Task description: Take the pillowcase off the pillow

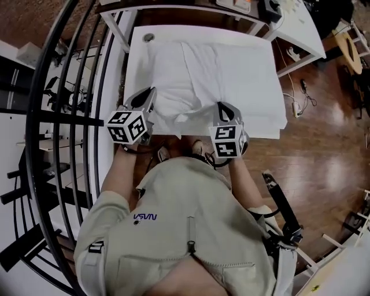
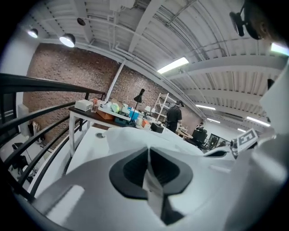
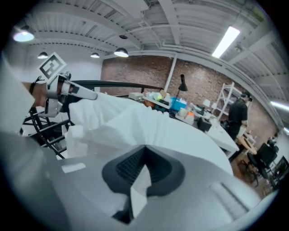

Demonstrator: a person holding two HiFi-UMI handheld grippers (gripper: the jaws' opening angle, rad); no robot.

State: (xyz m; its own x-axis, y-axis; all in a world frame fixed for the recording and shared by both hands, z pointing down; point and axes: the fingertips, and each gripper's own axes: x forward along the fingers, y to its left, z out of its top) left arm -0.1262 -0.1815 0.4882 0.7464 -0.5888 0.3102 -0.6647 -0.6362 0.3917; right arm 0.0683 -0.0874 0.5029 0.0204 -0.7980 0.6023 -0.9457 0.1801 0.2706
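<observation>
A white pillow (image 1: 196, 75) in a white pillowcase (image 1: 173, 118) lies on the white table (image 1: 136, 69). Its near end is bunched up at the table's front edge. My left gripper (image 1: 149, 99) is shut on a fold of pillowcase cloth at the near left corner; the left gripper view shows a white strip pinched between the dark pads (image 2: 135, 173). My right gripper (image 1: 223, 108) is shut on the cloth at the near right corner, with a white flap caught between its pads (image 3: 124, 169). The pillowcase (image 3: 135, 126) rises in ruffles in front of it.
A black metal railing (image 1: 63, 115) runs along the left of the table. A cluttered desk (image 1: 248, 8) stands past the far end. Wooden floor (image 1: 324, 144) with cables and a power strip (image 1: 295, 107) lies to the right. A person (image 2: 173, 118) stands far off.
</observation>
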